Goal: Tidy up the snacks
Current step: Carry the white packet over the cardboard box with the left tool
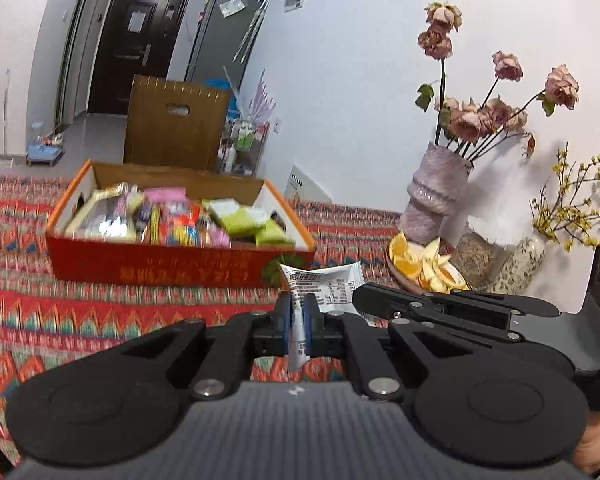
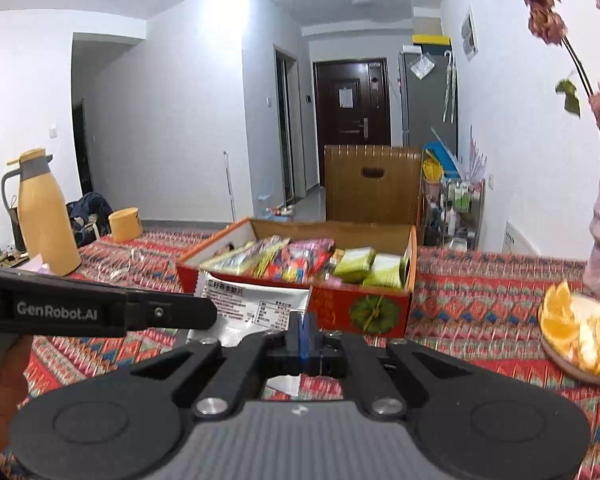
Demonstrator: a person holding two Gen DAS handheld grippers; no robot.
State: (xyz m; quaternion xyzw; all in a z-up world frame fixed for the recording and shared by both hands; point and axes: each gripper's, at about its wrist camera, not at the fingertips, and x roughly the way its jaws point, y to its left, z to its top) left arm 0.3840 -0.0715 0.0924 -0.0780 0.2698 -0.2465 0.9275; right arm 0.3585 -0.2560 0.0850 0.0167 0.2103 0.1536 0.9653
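Observation:
A white snack packet (image 1: 324, 280) with black print hangs in the air just in front of the red cardboard box (image 1: 180, 270). My left gripper (image 1: 299, 314) is shut on the packet's left edge, which stands between its blue pads. My right gripper (image 2: 302, 334) is shut on the opposite corner of the same packet (image 2: 252, 306). In the left wrist view the right gripper (image 1: 360, 294) reaches in from the right to the packet's side. The box (image 2: 332, 314) is open on top and holds several colourful snack bags and green packets (image 2: 356, 266).
A patterned red tablecloth (image 1: 100, 312) covers the table. At the right stand a plate of orange slices (image 1: 400, 276), a vase of dried roses (image 1: 436, 196) and glass jars (image 1: 476, 256). A yellow jug (image 2: 44, 216) and a yellow canister (image 2: 125, 224) stand far left. A wooden chair (image 2: 374, 188) is behind the box.

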